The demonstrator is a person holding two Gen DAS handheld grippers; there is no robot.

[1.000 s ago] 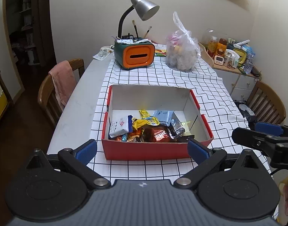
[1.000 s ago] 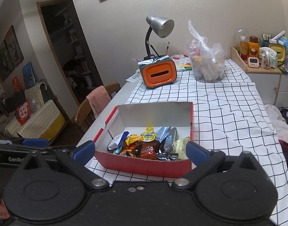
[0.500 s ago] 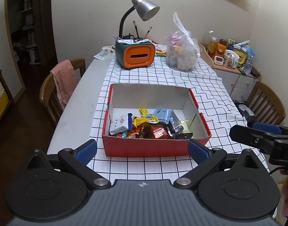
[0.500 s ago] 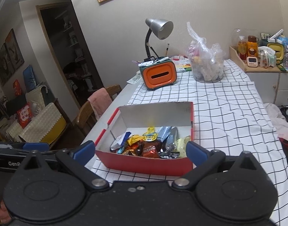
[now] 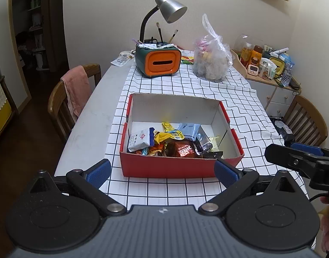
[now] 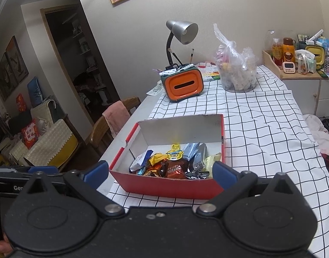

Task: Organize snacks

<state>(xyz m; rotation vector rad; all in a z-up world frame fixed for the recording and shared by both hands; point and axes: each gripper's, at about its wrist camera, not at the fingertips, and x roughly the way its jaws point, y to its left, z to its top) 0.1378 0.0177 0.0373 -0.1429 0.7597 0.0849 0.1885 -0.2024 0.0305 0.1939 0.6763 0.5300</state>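
So, counting up: one red box (image 5: 181, 167), one orange-fronted organizer (image 5: 159, 61) with a silver desk lamp (image 5: 169, 10) rising behind it, one knotted clear plastic bag (image 5: 211, 61), and two wooden chairs, one (image 5: 56, 109) at 9 o'clock of the box with a pink towel (image 5: 76, 90) draped over it, the other (image 5: 308, 122) at 3 o'clock.

That box sits on the checked cloth (image 5: 186, 86) on the bench (image 5: 95, 107), open-topped, white inside. All the snacks (image 5: 171, 139) are heaped against its near wall, roughly ten wrappers: a white packet (image 5: 139, 139) at the left end, a yellow tag-shaped one (image 5: 172, 130), a pale blue pouch (image 5: 189, 129), a brown Oreo pack (image 5: 182, 149), a silver foil one (image 5: 204, 140). The far half of the box floor is bare. What's in the bag is too blurry to name.

Left hand-held gripper (image 5: 162, 171) hovers level just short of the box's near wall, fingers spread wide, nothing between them. Right hand-held gripper (image 6: 160, 171) is posed the same way, also spread wide and carrying nothing, and it shows at 3 o'clock in the left wrist view.
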